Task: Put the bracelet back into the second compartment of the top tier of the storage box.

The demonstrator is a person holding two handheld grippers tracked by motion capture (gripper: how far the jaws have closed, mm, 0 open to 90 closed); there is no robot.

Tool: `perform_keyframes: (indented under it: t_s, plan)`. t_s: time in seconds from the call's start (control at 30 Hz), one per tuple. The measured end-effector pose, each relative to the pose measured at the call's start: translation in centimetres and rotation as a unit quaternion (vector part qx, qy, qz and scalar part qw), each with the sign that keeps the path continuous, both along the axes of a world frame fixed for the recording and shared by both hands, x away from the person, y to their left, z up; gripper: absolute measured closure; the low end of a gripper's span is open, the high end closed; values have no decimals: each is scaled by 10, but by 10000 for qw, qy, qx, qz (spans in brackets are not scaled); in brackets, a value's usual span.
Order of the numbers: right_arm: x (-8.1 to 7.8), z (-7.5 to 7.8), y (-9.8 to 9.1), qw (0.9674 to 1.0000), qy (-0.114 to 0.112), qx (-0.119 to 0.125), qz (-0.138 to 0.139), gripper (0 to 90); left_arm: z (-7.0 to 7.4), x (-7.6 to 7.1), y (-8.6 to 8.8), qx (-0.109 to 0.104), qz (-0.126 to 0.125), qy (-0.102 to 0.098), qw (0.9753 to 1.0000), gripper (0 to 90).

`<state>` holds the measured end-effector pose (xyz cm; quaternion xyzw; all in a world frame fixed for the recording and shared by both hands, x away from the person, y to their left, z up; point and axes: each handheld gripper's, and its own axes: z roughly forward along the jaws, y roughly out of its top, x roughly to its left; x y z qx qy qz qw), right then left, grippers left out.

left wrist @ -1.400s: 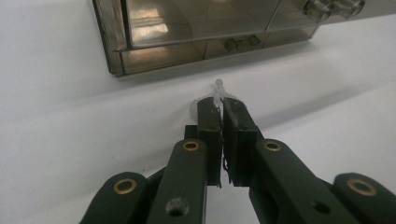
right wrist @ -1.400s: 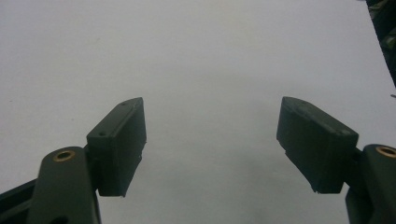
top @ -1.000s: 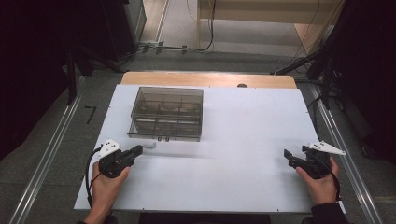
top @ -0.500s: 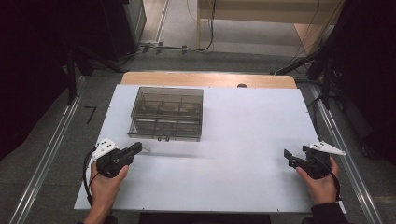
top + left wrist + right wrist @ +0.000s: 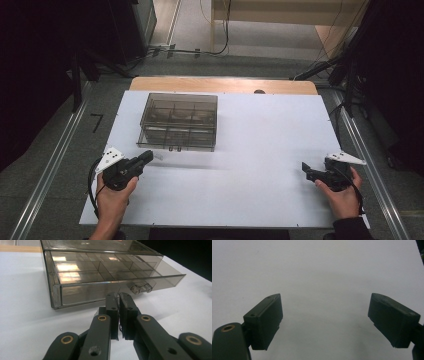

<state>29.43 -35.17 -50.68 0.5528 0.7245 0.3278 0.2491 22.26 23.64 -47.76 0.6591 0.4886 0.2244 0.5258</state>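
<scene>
We are holding the left gripper (image 5: 148, 156) near the front left corner of the smoky clear organizer box (image 5: 177, 121), which is sitting on the white table (image 5: 260, 150) toward its far left part. In the left gripper view our left gripper (image 5: 118, 296) is keeping its jaws pressed together with nothing between them, the tips pointing at the box's front wall. The box (image 5: 100, 272) is lying just beyond the tips, close but not touching as far as we can tell. Its small clear latch (image 5: 140, 288) is sitting on that front wall, a little to the right of where the jaws are pointing. Inside the box, dividers are splitting it into compartments.

We are resting the right gripper (image 5: 306, 170) near the table's right edge, well apart from the box. In the right gripper view our right gripper (image 5: 325, 317) is holding its jaws spread wide over bare white tabletop.
</scene>
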Motion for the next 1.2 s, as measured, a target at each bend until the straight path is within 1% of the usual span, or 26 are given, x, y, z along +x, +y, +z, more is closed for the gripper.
perform_keyframes:
  t_s: [0.3, 0.37, 0.57, 0.77, 0.93, 1.2]
  plan:
    - [0, 0, 0, 10000, 12, 3, -25, 104, 6, -2, 0, -130, -19, -115, 9998, 873]
    - [0, 0, 0, 10000, 15, 10, -29, 104, 7, -2, 0, -128, -21, -117, 9998, 873]
    - [0, 0, 0, 10000, 27, -2, -41, 104, 12, -3, 0, -234, -38, -191, 9995, 873]
    - [1, 0, 0, 10000, 27, 1, -49, 104, 16, -3, -1, -279, -37, -253, 9993, 873]
    - [1, -1, 0, 10000, 28, 7, -46, 104, 22, -4, -1, -358, -56, -354, 9987, 873]
    - [1, -1, -1, 10000, 25, 6, -59, 104, 27, -6, -2, -412, -104, -422, 9982, 873]
